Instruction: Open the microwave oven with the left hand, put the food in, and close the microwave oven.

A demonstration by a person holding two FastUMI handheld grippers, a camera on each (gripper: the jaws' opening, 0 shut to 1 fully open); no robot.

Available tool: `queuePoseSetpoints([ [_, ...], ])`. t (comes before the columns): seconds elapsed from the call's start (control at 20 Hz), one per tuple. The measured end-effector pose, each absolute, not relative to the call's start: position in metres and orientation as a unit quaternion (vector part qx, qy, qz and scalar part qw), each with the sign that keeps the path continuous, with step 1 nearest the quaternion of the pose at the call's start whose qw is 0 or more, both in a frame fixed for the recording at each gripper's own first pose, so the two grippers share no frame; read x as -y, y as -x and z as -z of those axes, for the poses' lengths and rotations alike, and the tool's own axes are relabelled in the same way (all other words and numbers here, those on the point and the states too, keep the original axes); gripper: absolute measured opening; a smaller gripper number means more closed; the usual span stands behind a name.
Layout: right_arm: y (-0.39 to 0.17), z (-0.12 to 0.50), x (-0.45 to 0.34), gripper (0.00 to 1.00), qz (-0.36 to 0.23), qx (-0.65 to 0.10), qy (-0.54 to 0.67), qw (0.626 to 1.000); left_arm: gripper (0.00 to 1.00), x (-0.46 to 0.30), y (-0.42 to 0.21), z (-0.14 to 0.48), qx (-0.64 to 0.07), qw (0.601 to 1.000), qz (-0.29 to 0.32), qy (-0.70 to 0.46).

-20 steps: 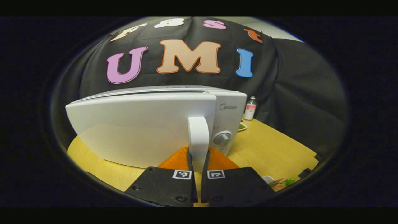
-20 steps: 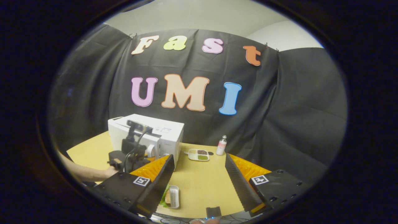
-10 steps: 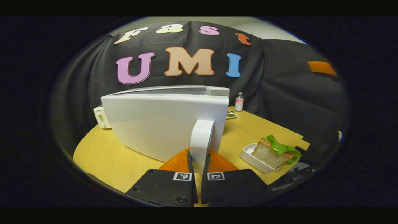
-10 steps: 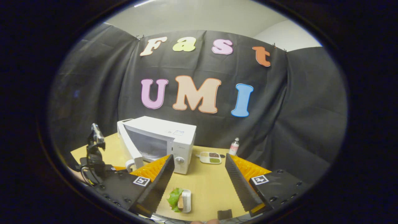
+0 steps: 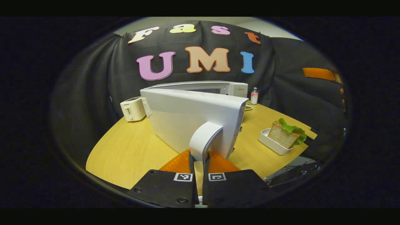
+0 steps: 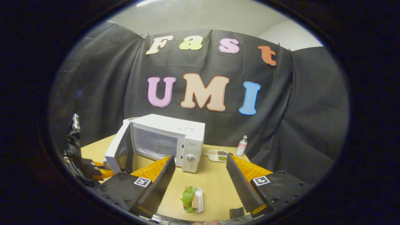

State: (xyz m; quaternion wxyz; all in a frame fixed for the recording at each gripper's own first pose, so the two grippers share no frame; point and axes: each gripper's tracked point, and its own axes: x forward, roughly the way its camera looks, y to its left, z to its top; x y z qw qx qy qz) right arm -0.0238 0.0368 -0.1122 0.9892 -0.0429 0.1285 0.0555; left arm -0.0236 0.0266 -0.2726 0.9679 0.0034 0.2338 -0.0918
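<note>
With the left tongs [image 5: 198, 162] clamped on the door handle [image 5: 203, 137] and the right tongs [image 6: 200, 175] wide over the sandwich [image 6: 191, 199], overswinging could drag the microwave [image 6: 168, 137] across the table [image 6: 212, 178].

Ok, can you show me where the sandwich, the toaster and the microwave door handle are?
sandwich [image 5: 283, 136], left gripper view, on the bread slice's face.
toaster [image 5: 132, 109], left gripper view, on its front side.
microwave door handle [image 5: 202, 139], left gripper view, on the curved middle of the handle.
</note>
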Motion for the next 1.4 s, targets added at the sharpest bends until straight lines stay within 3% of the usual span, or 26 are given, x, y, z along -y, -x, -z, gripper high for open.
queuePoseSetpoints([
  [0.5, 0.036, 0.213, -0.033, 0.97, -0.031, -0.203, 0.022, 0.979, 0.05, -0.1, 0.047, 0.279, -0.262, 0.965, 0.007, 0.017],
  [0.85, 0.052, 0.307, -0.039, 1.0, -0.034, -0.294, 0.032, 0.955, 0.07, -0.111, 0.05, 0.281, -0.273, 0.961, 0.011, 0.037],
  [1.2, 0.051, 0.338, -0.043, 1.0, -0.041, -0.324, 0.053, 0.944, 0.05, -0.11, 0.05, 0.283, -0.273, 0.961, 0.012, 0.039],
  [1.35, 0.05, 0.344, -0.05, 0.9, -0.054, -0.335, 0.051, 0.939, 0.09, -0.11, 0.051, 0.283, -0.274, 0.961, 0.014, 0.038],
  [1.4, 0.049, 0.348, -0.051, 0.89, -0.057, -0.34, 0.048, 0.937, 0.06, -0.11, 0.05, 0.283, -0.273, 0.961, 0.015, 0.039],
])
